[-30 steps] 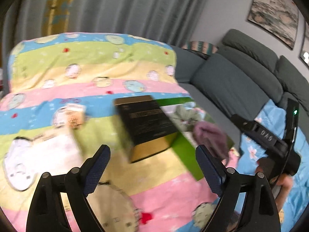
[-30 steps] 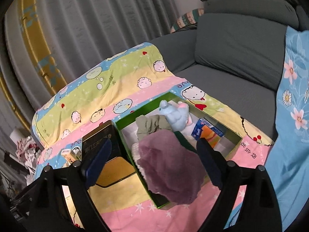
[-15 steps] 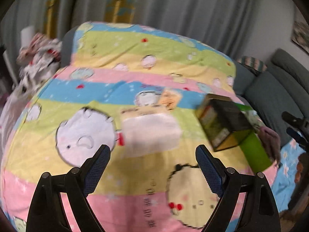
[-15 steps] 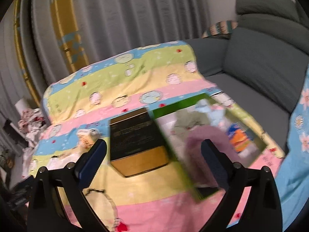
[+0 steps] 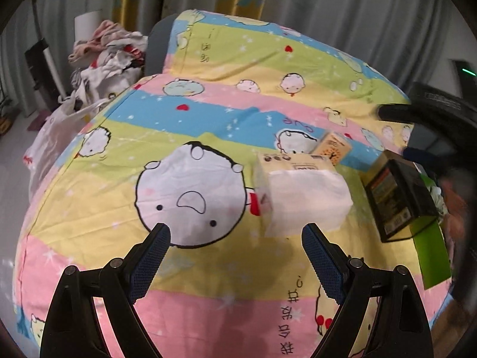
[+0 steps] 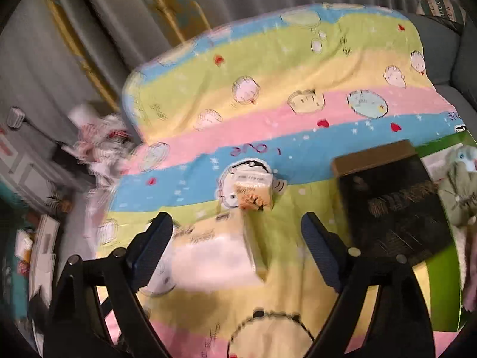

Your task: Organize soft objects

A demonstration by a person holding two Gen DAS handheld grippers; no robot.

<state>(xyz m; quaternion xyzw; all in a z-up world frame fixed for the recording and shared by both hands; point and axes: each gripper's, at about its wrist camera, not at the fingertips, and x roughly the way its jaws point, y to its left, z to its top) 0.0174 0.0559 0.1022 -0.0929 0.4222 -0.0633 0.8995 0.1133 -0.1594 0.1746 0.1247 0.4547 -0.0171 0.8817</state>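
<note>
Both cameras have swung leftward since a second ago, away from the green box (image 6: 447, 283) of plush toys and onto the tissue pack (image 5: 301, 197), which lies flat on the cartoon-print bedsheet (image 5: 208, 113) near its middle. In the left wrist view the left tongs (image 5: 235, 256) hang wide open and empty just short of the pack, which sits ahead and toward the right finger. In the right wrist view, which is blurred, the right tongs (image 6: 237, 247) are likewise spread and empty, with the pack (image 6: 220, 253) between and just beyond their tips.

Its look: a soft rectangular brick, white across the broad face, pale yellow wrapper with small print at the far end. A small orange-printed carton (image 5: 334, 147) lies just behind it; a black-and-gold box (image 5: 396, 197) stands near its right, against the green box.

Handling, as a judgement — light, compressible, with a slick plastic film. A squeeze across the short width near the middle should hold; pinching an end may let it sag or slip. Firm but moderate closure will dent it harmlessly.
</note>
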